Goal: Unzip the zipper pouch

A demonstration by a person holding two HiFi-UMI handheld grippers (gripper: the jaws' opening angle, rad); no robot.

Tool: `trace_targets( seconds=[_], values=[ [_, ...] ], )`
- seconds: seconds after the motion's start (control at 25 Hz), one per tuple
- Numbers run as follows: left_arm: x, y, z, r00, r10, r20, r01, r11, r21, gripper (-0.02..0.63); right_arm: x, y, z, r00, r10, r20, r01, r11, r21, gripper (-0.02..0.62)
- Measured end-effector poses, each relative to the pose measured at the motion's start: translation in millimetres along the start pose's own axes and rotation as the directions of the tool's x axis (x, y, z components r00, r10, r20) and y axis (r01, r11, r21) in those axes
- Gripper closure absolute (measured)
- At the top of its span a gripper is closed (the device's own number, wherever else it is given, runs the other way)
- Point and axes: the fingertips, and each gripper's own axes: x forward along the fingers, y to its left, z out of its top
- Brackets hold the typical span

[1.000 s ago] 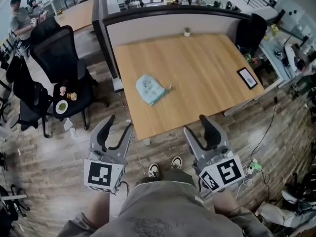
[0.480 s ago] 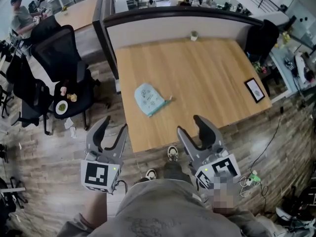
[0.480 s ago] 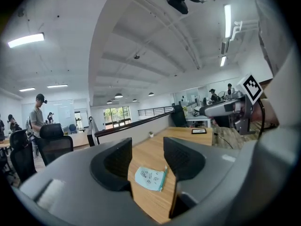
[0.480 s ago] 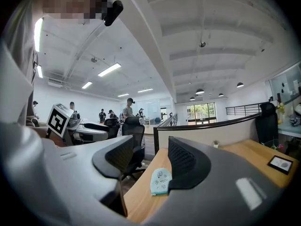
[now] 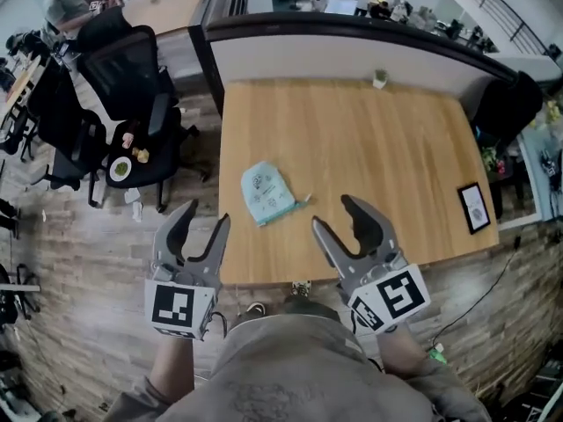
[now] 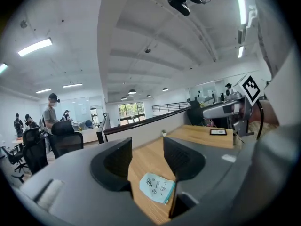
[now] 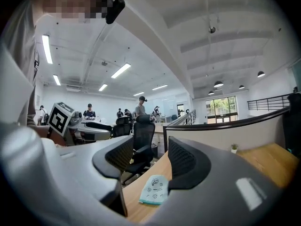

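A light blue zipper pouch [image 5: 267, 192] with small printed figures lies flat on the wooden table [image 5: 387, 156], near its front left part. The pouch [image 6: 157, 188] shows between the jaws in the left gripper view, and the pouch [image 7: 154, 189] likewise in the right gripper view. My left gripper [image 5: 201, 221] hangs open over the floor just off the table's front left corner. Over the table's front edge, to the right of the pouch, my right gripper [image 5: 333, 214] is open too. Neither gripper touches the pouch.
A small potted plant [image 5: 380, 78] stands at the table's far edge by a partition [image 5: 352, 47]. A framed picture [image 5: 474, 207] lies at the right edge. Black office chairs [image 5: 132, 104] stand left of the table, one holding a plate [image 5: 120, 168]. People sit at far desks.
The view has moved forward, and the table with the pouch now lies closer. Both grippers have come nearer to the table's front edge, staying open.
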Motion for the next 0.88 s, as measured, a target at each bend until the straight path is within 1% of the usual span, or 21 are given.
trace_targets(
  seconds=[0.12,0.24,0.4,0.6,0.72,0.8,0.84,0.88],
  values=[
    [11,-3,0,0.998,0.055,-0.012,-0.056,0.998,-0.005,0.397,11,-21,-2,0.998,0.061,-0.013,-0.061,0.998,-0.003,0.379],
    [19,-7,-4,0.994,0.096,-0.046,-0.097,0.995,-0.02,0.397,21,-34,-4,0.993,0.119,-0.016,-0.118,0.993,0.029,0.379],
    [28,-10,-5,0.993,0.118,-0.029,-0.118,0.993,0.006,0.397,28,-44,-7,0.986,0.165,-0.02,-0.164,0.985,0.057,0.379],
    [38,-6,-17,0.989,0.135,-0.065,-0.135,0.991,0.016,0.399,35,-49,-17,0.981,0.191,-0.039,-0.189,0.98,0.062,0.379],
    [44,-2,-19,0.991,0.123,-0.059,-0.118,0.99,0.075,0.399,41,-53,-24,0.982,0.183,-0.053,-0.18,0.982,0.065,0.379],
    [49,-1,-24,0.994,0.091,-0.069,-0.081,0.988,0.128,0.399,44,-54,-29,0.983,0.17,-0.064,-0.165,0.984,0.073,0.379],
    [51,0,-28,0.995,0.067,-0.074,-0.057,0.989,0.136,0.399,44,-53,-32,0.984,0.165,-0.072,-0.159,0.984,0.081,0.379],
    [54,2,-32,0.996,0.042,-0.074,-0.033,0.992,0.122,0.399,45,-52,-35,0.984,0.162,-0.08,-0.154,0.984,0.093,0.379]
  ],
)
